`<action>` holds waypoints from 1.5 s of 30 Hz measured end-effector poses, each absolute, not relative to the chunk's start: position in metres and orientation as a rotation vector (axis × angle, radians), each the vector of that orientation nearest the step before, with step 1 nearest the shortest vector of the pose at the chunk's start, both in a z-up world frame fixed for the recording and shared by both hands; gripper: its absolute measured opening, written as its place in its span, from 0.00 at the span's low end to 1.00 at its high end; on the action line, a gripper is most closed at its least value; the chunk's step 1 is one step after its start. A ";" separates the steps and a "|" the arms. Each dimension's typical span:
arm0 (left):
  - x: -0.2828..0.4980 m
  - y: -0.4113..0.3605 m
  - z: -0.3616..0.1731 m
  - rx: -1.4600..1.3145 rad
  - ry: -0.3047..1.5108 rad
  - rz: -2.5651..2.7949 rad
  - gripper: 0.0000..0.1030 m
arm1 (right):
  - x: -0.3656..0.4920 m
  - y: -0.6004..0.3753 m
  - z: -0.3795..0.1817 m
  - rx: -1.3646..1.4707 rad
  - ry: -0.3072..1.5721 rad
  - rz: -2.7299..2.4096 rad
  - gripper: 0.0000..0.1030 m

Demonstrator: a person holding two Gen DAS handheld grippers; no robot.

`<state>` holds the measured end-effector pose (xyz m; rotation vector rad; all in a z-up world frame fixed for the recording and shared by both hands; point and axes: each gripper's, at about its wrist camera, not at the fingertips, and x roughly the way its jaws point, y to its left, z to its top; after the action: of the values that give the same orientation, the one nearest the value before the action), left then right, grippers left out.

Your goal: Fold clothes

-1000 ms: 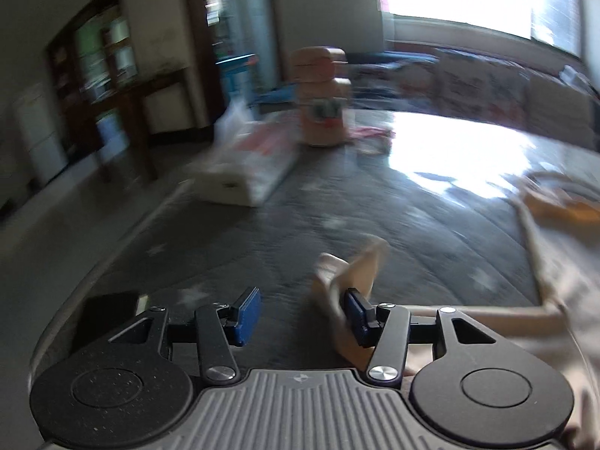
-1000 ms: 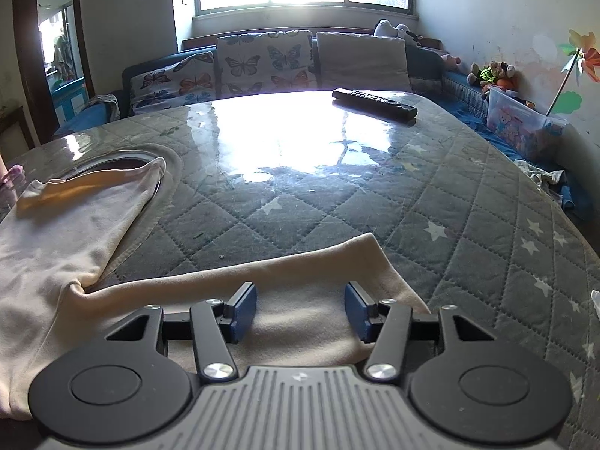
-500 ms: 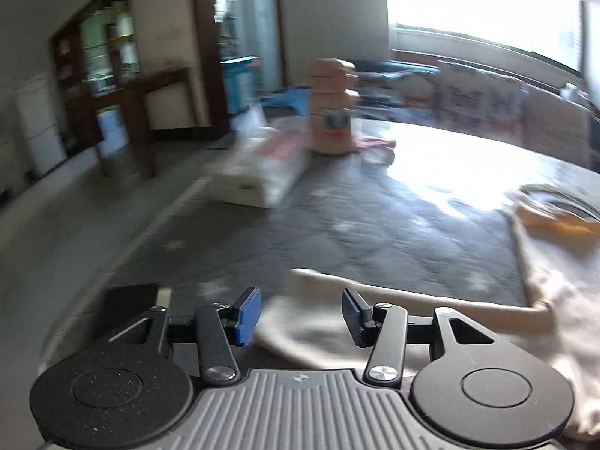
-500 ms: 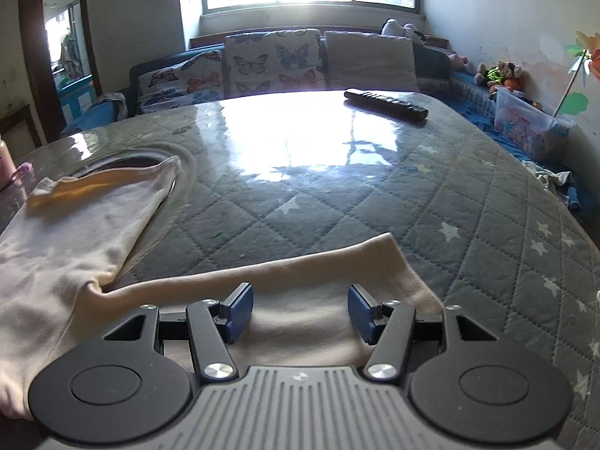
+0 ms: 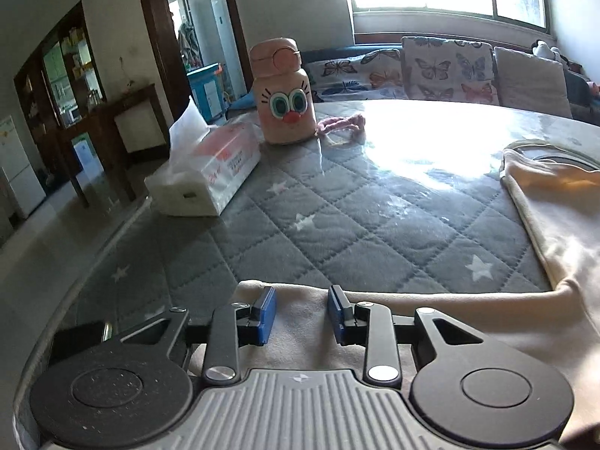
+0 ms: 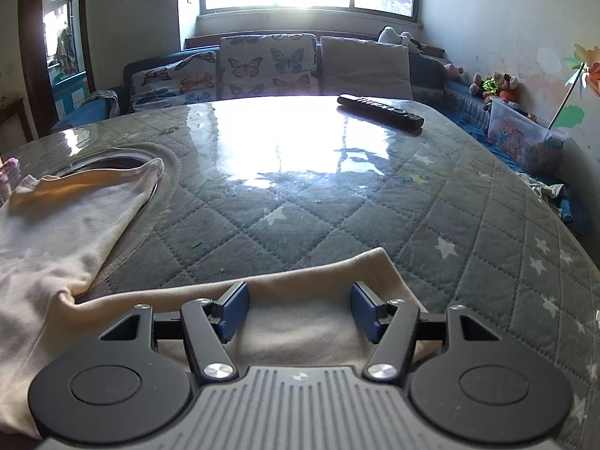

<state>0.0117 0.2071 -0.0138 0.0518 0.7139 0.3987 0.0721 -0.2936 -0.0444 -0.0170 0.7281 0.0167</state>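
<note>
A cream garment (image 5: 562, 232) lies spread on the grey quilted table cover (image 5: 337, 225). One sleeve (image 5: 431, 300) runs flat along the near edge, and its end lies under my left gripper (image 5: 302, 315). The left jaws are closing with the cloth flat between the blue pads, which do not pinch it. In the right wrist view the same garment (image 6: 56, 232) fills the left side, and its other sleeve (image 6: 318, 277) stretches beneath my right gripper (image 6: 300, 309). The right jaws are opening, and the fabric lies loose between them.
A tissue box (image 5: 204, 180) and a pink cartoon-face bottle (image 5: 285, 101) stand at the far left, with a pink strap (image 5: 343, 123) beside them. A black remote (image 6: 380, 110) lies at the far right. The table's rounded edge (image 5: 93, 255) drops off at the left. Butterfly cushions (image 6: 268, 63) line the back.
The sleeve end that stood crumpled beside the left gripper's pad now lies flat under it. The left jaws have narrowed. The right jaws have widened a little over the other sleeve.
</note>
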 end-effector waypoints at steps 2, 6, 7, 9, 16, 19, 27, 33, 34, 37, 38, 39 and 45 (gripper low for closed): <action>0.016 0.209 -0.014 0.061 0.709 0.398 0.33 | 0.077 -0.294 -0.046 -0.020 0.723 0.014 0.63; 0.023 0.212 -0.015 0.079 0.701 0.395 0.33 | 0.083 -0.295 -0.047 -0.025 0.716 0.014 0.66; 0.025 0.212 -0.016 0.084 0.700 0.394 0.33 | 0.085 -0.296 -0.047 -0.027 0.715 0.015 0.66; 0.026 0.213 -0.016 0.092 0.695 0.392 0.33 | 0.088 -0.296 -0.047 -0.029 0.712 0.018 0.67; 0.026 0.213 -0.013 0.106 0.700 0.385 0.35 | 0.091 -0.299 -0.045 -0.029 0.711 0.029 0.67; 0.022 0.206 -0.006 0.105 0.702 0.374 0.35 | 0.087 -0.294 -0.039 -0.037 0.718 0.046 0.67; -0.005 0.138 0.023 0.186 0.624 0.155 0.37 | 0.051 -0.250 -0.016 -0.125 0.705 0.240 0.67; -0.015 0.088 0.025 0.209 0.620 -0.059 0.38 | 0.021 -0.204 -0.013 -0.211 0.707 0.425 0.67; -0.015 0.079 0.023 0.216 0.621 -0.089 0.38 | 0.016 -0.197 -0.014 -0.224 0.705 0.449 0.67; -0.018 0.057 0.016 0.238 0.632 -0.173 0.39 | 0.005 -0.181 -0.014 -0.262 0.701 0.507 0.67; -0.020 0.050 0.013 0.247 0.633 -0.197 0.39 | 0.001 -0.176 -0.015 -0.276 0.701 0.524 0.67; -0.023 0.043 0.010 0.257 0.634 -0.221 0.39 | -0.002 -0.172 -0.016 -0.296 0.700 0.536 0.67; -0.044 0.015 -0.007 0.363 0.646 -0.349 0.39 | -0.019 -0.154 -0.025 -0.411 0.702 0.604 0.67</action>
<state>-0.0440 0.0148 -0.0074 0.3627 0.6457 -0.3488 -0.0188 -0.1539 -0.0253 -0.4110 0.7022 0.6044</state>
